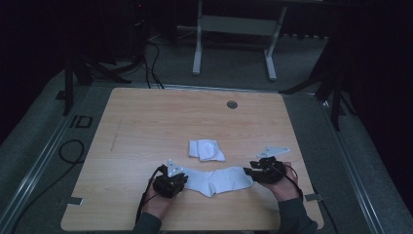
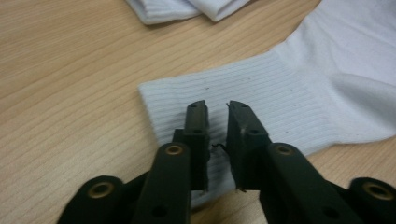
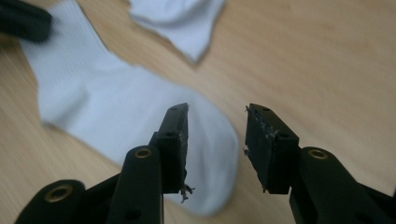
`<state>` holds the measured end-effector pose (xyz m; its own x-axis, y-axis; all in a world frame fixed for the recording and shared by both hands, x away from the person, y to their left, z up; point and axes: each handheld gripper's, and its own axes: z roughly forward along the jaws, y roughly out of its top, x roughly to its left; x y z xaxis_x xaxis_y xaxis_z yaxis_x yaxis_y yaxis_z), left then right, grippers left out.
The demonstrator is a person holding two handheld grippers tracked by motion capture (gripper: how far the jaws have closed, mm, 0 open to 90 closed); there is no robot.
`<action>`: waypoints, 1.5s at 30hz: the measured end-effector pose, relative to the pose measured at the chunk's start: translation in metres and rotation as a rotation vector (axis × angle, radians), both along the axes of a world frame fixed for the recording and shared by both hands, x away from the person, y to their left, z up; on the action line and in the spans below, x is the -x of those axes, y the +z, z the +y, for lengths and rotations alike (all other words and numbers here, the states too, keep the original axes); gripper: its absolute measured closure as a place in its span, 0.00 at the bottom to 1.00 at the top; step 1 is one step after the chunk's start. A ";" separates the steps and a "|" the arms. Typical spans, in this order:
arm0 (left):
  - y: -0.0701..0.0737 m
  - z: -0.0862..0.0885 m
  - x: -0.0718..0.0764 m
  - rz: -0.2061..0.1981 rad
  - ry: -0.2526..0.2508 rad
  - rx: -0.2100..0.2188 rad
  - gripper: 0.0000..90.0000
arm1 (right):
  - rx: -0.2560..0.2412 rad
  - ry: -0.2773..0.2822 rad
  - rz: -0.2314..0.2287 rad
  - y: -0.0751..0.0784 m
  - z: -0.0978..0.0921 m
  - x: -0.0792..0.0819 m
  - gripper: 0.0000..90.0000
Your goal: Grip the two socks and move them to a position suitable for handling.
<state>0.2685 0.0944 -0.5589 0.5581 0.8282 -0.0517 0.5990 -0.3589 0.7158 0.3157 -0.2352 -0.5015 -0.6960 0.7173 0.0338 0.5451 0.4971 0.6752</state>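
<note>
White sock lies flat on the desk near its front edge, long axis running left-right; ribbed cuff points to the person's left, toe to the right. Left hand-held gripper sits over the cuff end, jaws with a narrow gap, cannot tell if pinching fabric. Right hand-held gripper at the toe end, jaws apart, toe between and below them. Second folded sock lies just behind, apart from the first.

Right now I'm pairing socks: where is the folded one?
In the high view the folded sock lies mid-table, just beyond the flat sock stretched between the left tongs and right tongs.
</note>
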 end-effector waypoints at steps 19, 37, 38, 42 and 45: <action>0.007 0.004 0.000 -0.052 0.008 0.007 0.77 | -0.099 -0.050 0.091 -0.024 0.091 -0.093 0.72; 0.006 0.005 -0.006 -0.054 0.028 -0.024 0.78 | -0.045 -0.054 0.145 -0.040 0.112 -0.083 0.98; 0.006 0.005 -0.006 -0.053 0.028 -0.025 0.78 | -0.046 -0.052 0.144 -0.041 0.113 -0.082 0.98; 0.006 0.006 -0.006 -0.058 0.033 -0.027 0.78 | -0.037 -0.036 0.140 -0.041 0.114 -0.079 0.98; 0.007 0.008 -0.007 -0.061 0.037 -0.028 0.78 | -0.033 -0.030 0.137 -0.041 0.115 -0.079 0.98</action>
